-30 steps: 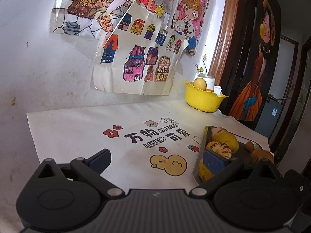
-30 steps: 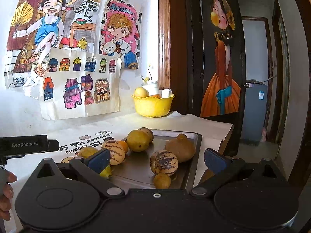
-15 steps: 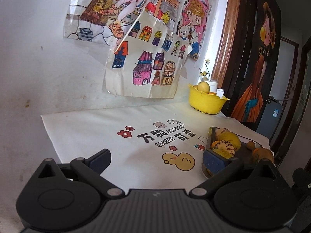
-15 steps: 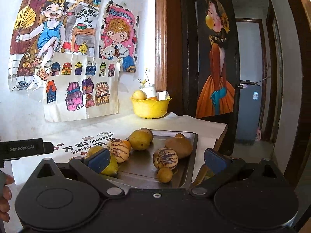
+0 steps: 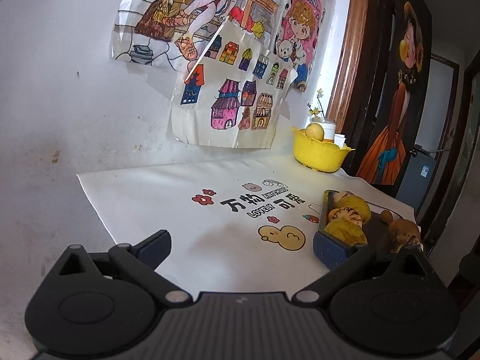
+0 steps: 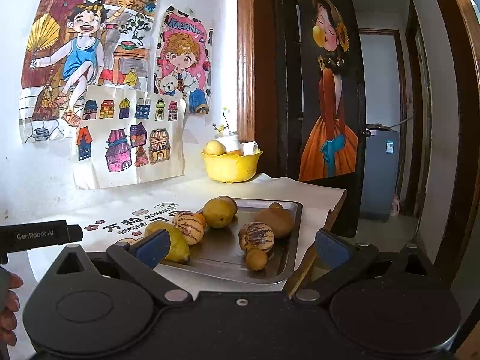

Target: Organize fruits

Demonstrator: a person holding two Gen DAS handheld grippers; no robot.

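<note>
Both the left gripper (image 5: 241,247) and right gripper (image 6: 243,247) are hanging spread wide, grasping nothing, near the metal tray (image 6: 288,258) of fruits on the desk (image 5: 168,198).

The right tool (image 6: 241,244), its blue-padded jaws spread wide and empty, hovers just in front of a metal tray (image 6: 288,246) of yellow, striped and brown fruits on the table (image 6: 300,190), with a yellow bowl (image 6: 229,166) behind it against the wall.
</note>
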